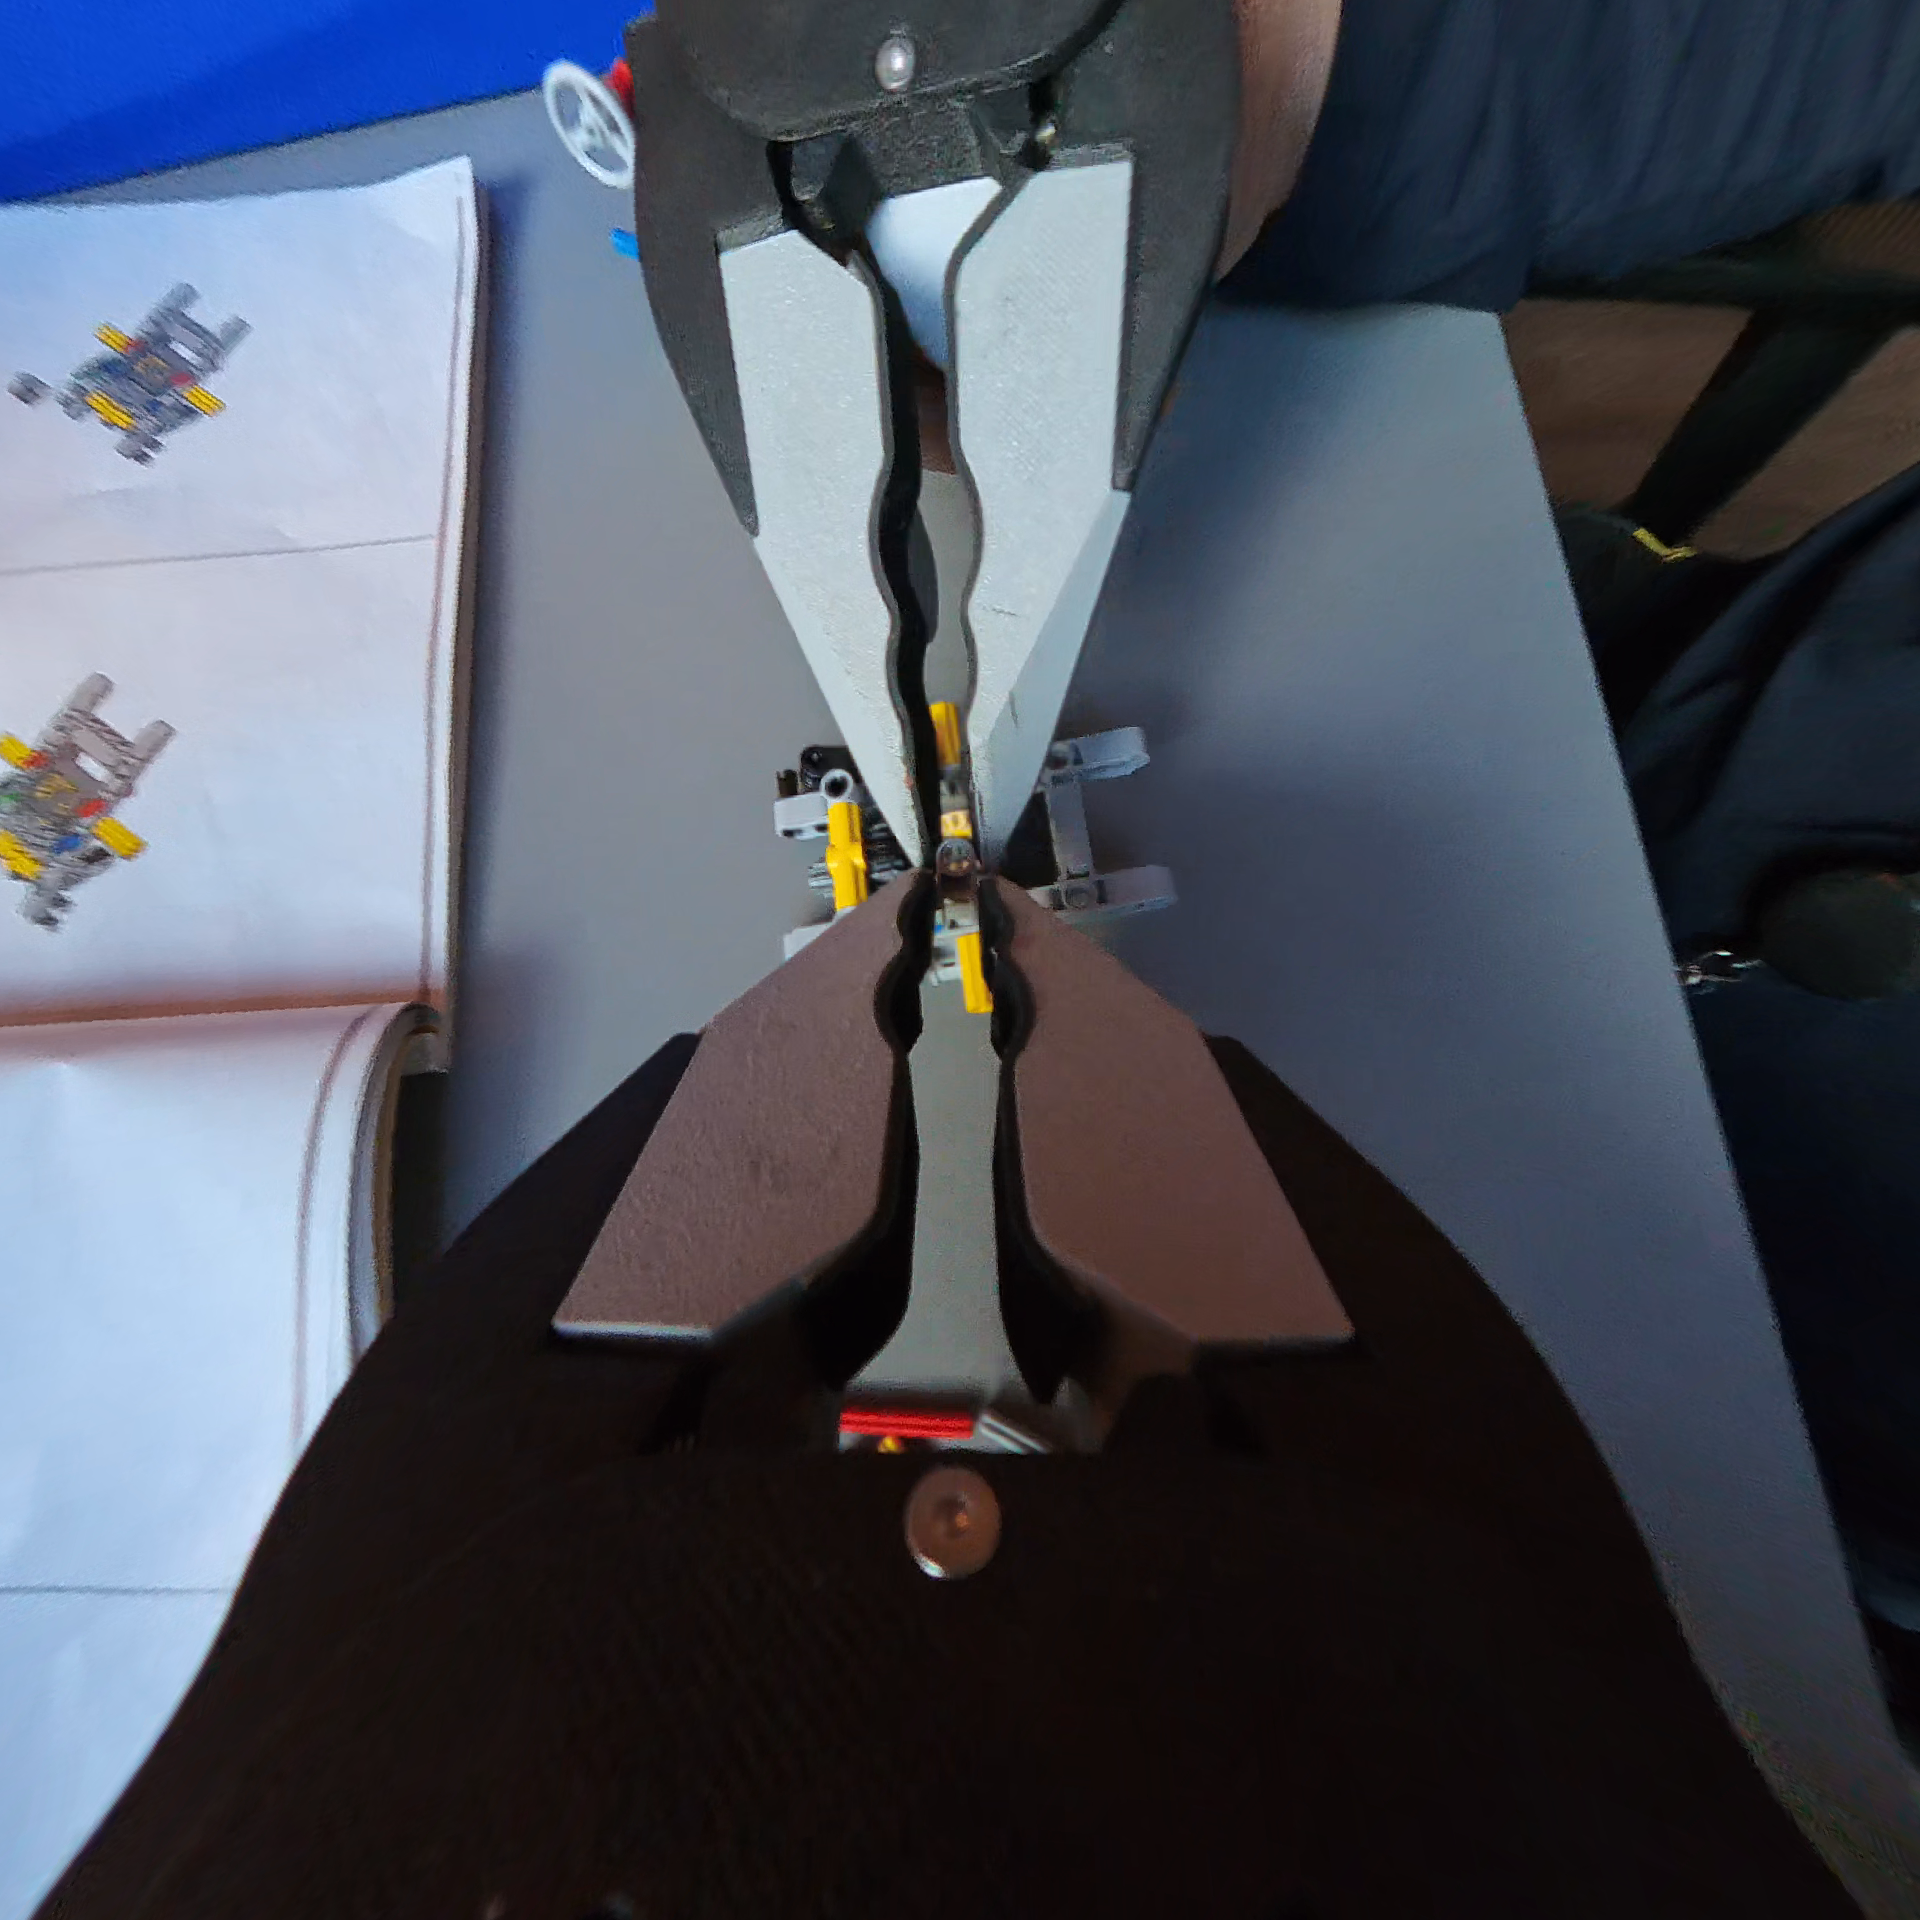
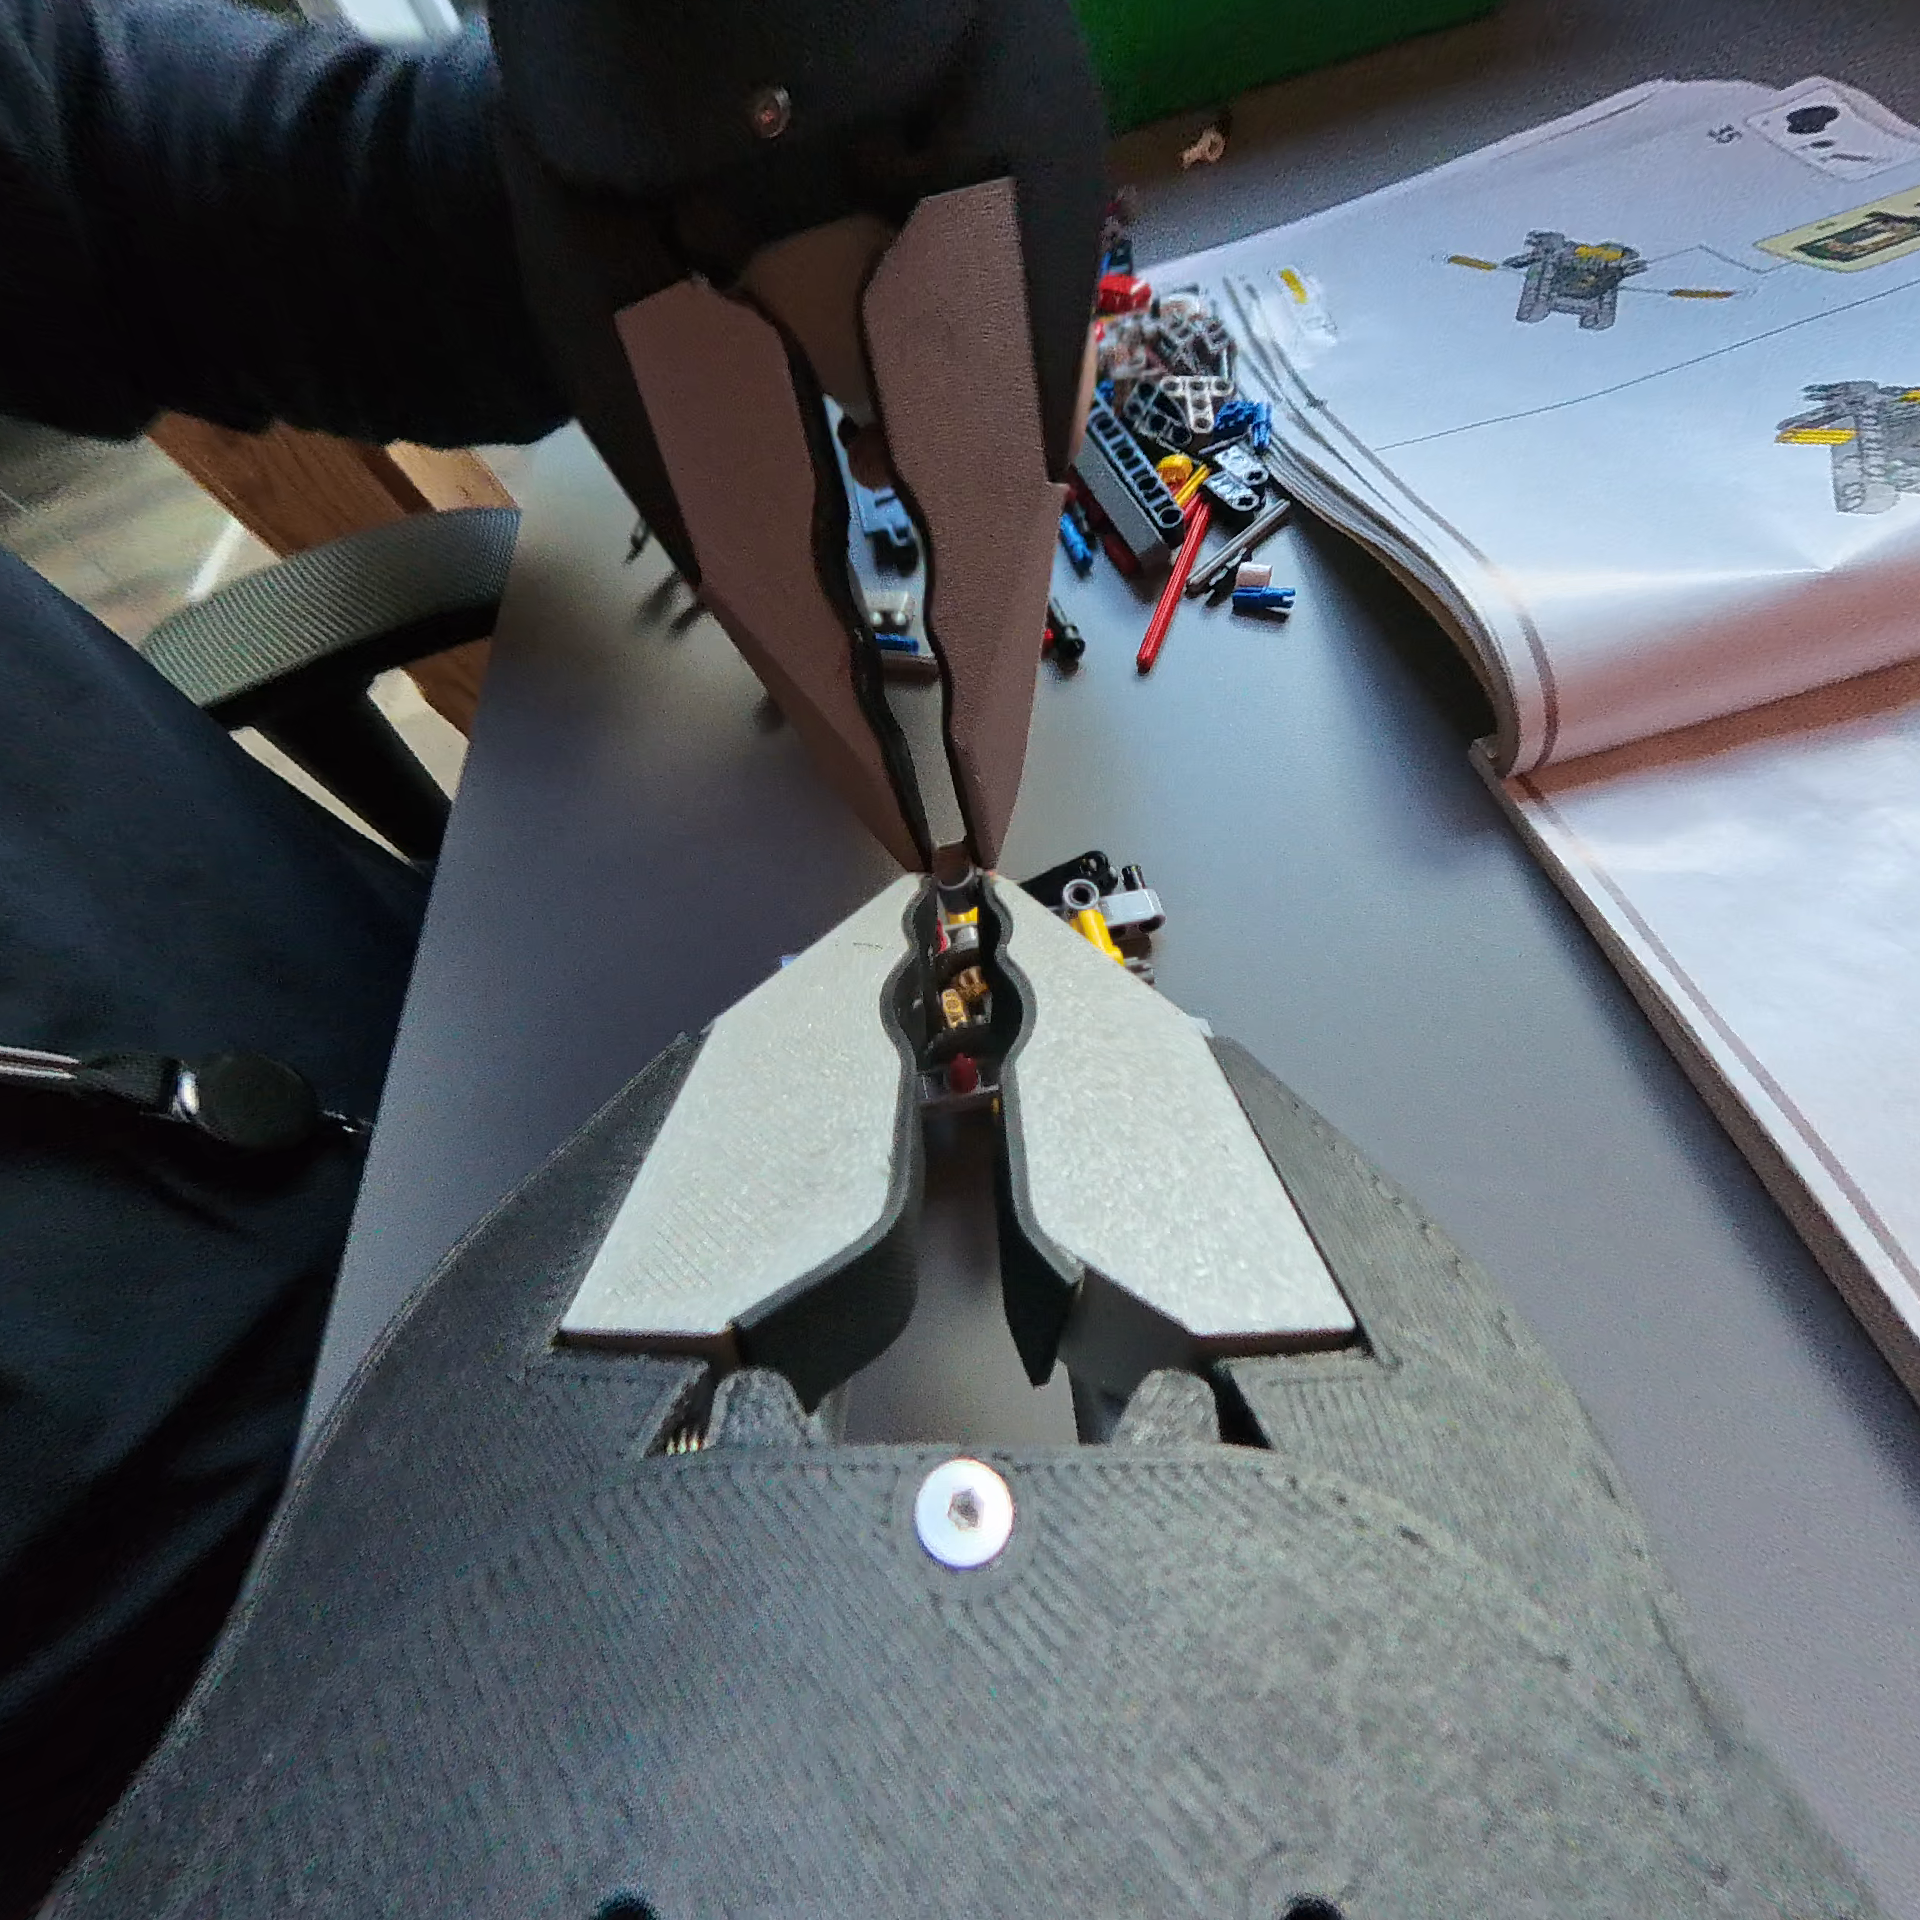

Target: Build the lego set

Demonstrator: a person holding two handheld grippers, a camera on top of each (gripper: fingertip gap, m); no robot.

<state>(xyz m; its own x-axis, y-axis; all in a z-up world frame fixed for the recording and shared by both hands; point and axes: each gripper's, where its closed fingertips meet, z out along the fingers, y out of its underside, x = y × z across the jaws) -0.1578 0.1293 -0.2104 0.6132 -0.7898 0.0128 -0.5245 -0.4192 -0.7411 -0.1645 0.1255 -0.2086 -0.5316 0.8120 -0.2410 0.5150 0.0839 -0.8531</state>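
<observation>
Where the two claws meet tip to tip above the dark grey surface (image 2: 1351, 935), a small grey, black and yellow toy-brick assembly (image 1: 842, 831) is found beneath and between them. The left claw (image 1: 956, 883), with brown fingers (image 1: 790, 1091), is seen nearly pressed together, pinching a small grey cylindrical peg (image 1: 956, 862) at its tips. The right claw (image 2: 956, 904), with pale grey fingers (image 2: 1122, 1122), is likewise narrowly closed, its tips against the same peg and the assembly's yellow parts lying between its pads. Both are held level and opposed, each by a dark-sleeved arm (image 1: 1558, 135). Farther off, loose coloured bricks (image 2: 1174, 447) and an open instruction booklet (image 2: 1610, 416) are seen.
</observation>
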